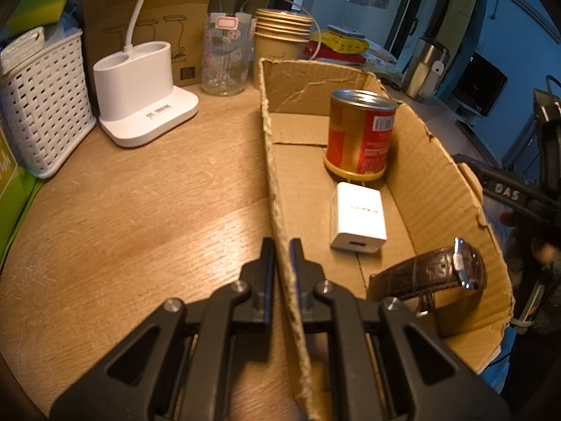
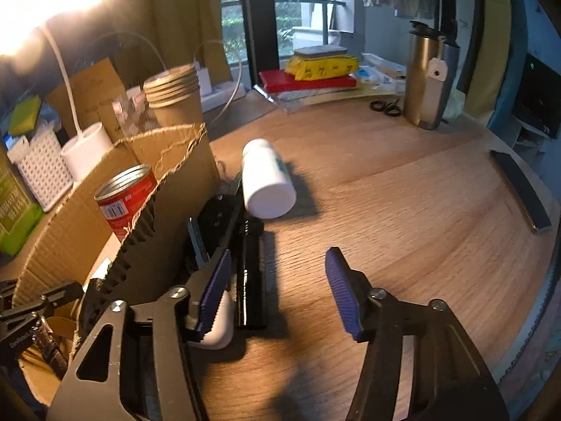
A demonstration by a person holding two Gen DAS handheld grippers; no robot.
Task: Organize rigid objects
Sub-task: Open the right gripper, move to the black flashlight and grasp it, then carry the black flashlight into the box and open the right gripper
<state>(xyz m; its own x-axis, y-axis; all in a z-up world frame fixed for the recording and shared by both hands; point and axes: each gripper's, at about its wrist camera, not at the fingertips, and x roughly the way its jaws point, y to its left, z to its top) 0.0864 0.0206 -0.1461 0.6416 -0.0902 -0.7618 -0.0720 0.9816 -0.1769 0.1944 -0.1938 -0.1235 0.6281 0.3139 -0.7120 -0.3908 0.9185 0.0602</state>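
The left gripper [image 1: 281,245] is pinched onto the near wall of the cardboard box [image 1: 438,175], one finger outside and one inside, the torn edge running up between them. Inside the box, just past those fingers, a white charger block [image 1: 357,219] lies flat; a red and gold tin can [image 1: 361,133] stands upright behind it, and a brown leather watch [image 1: 434,273] rests on its side against the right wall.

The right gripper [image 2: 278,266] hangs with its blue-padded jaws spread apart over the wooden table [image 2: 403,193], nothing pressed between them. A black flashlight [image 2: 249,273] lies on the table just inside the left finger, pointing away, right beside the outer wall of the box. A small white rounded case [image 2: 219,326] sits partly behind that same left finger, so I cannot tell whether it touches the pad. Farther out, beyond the tip of the flashlight, a white plastic bottle [image 2: 268,180] lies on its side with its cap end toward the gripper.

Well beyond, a steel thermos [image 2: 426,80] stands near black-handled scissors [image 2: 385,107], and a stack of paper cups [image 2: 175,101] stands behind the box.
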